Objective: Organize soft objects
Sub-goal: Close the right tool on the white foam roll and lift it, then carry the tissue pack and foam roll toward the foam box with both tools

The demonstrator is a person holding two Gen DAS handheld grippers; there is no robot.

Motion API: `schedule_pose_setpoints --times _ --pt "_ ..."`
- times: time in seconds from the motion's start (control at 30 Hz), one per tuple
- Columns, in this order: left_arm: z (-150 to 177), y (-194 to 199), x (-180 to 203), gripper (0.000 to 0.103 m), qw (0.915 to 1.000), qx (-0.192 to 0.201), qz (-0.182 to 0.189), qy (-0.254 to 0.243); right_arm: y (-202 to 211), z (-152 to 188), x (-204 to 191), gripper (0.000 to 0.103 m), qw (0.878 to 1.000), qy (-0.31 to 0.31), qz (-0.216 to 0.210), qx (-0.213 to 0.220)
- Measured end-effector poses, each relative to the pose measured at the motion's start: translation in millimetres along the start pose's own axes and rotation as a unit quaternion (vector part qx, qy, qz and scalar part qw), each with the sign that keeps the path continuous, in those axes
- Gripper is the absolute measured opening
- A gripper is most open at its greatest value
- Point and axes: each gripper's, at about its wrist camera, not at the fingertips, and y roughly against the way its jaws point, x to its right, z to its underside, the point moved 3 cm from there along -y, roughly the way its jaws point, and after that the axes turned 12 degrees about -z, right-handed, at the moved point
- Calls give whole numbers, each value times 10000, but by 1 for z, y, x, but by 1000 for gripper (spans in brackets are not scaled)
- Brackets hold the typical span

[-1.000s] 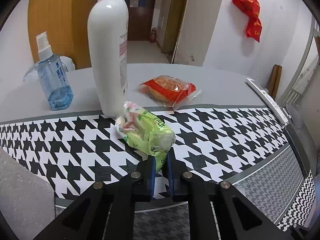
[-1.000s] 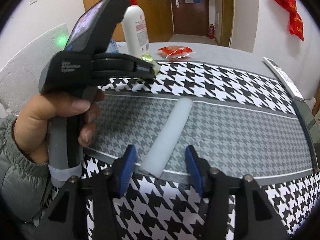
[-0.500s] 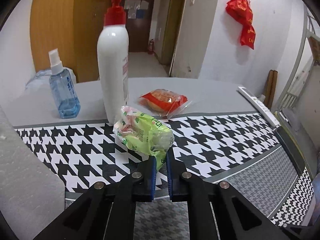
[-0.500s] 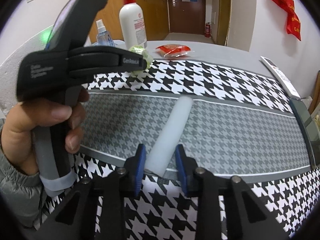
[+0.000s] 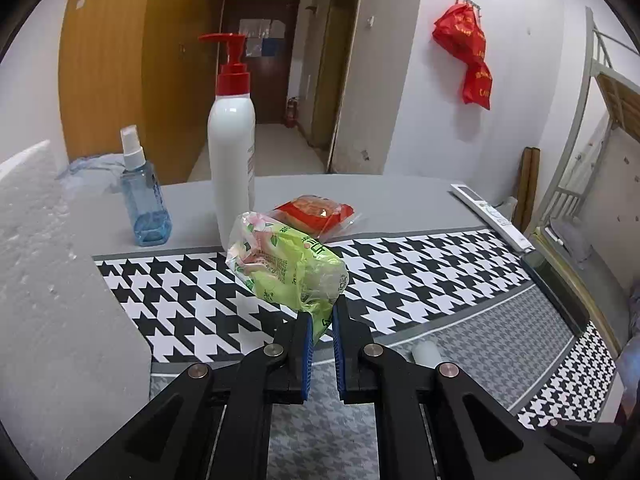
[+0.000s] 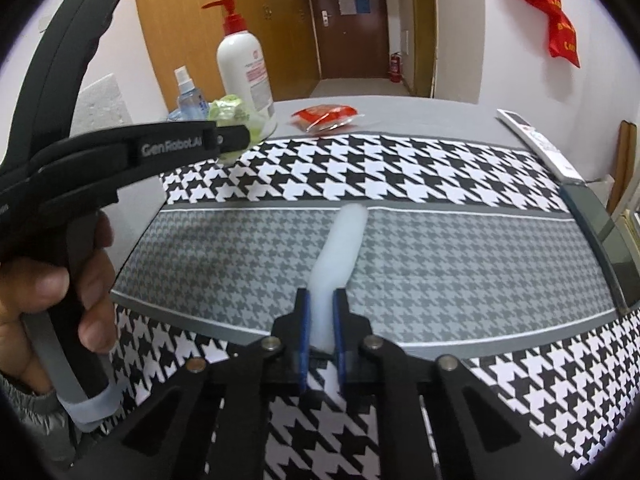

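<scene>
Your right gripper has just closed on the foam roll's near end, mid-table; your left gripper pinches the green packet aloft. Lift the roll gently next.

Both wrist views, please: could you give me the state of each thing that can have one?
Left gripper: shut on green pack, held off the cloth.
Right gripper: jaws just closed, shut on foam tube, pinched thin at its near end.
Red packet: lying flat, sealed.
Pump bottle: upright.
Spray bottle: upright.
</scene>
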Motion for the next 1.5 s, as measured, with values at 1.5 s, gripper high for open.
schedule_pose_setpoints --times 1.5 --pt "45 100 -13 10 9981 530 231 -199 82 9 -33 13 9959 43 227 877"
